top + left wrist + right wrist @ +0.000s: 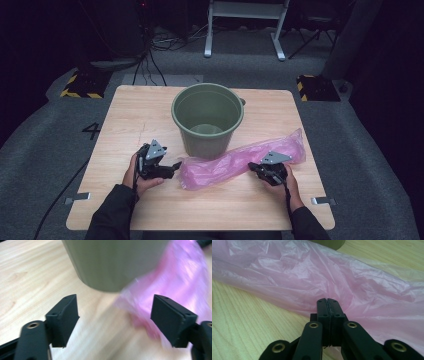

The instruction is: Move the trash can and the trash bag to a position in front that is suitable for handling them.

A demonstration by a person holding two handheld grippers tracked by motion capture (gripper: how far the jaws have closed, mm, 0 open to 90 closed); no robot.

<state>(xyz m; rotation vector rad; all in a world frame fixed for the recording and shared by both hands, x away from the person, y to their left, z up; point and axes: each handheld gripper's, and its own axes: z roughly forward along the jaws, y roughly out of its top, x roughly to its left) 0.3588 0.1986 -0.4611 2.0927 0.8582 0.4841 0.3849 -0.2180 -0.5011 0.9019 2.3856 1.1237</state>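
A long pink plastic bag (235, 160) lies across the wooden table (140, 110) in front of a green bucket (207, 120). My right gripper (253, 166) sits at the bag's right half. In the right gripper view its jaws (327, 300) are pressed together on the near edge of the pink film (312, 272), and creases run out from the tips. My left gripper (175, 167) hovers at the bag's left end. In the left gripper view it (115, 298) stands wide open, with the bag's end (180, 277) by the right jaw and the bucket wall (115, 262) straight ahead.
The bucket stands upright near the table's middle and holds nothing that I can see. Bare wood lies to the left and along the near edge. Beyond the table are grey carpet, cables, yellow-black striped blocks (82, 82) and a white frame's legs (245, 30).
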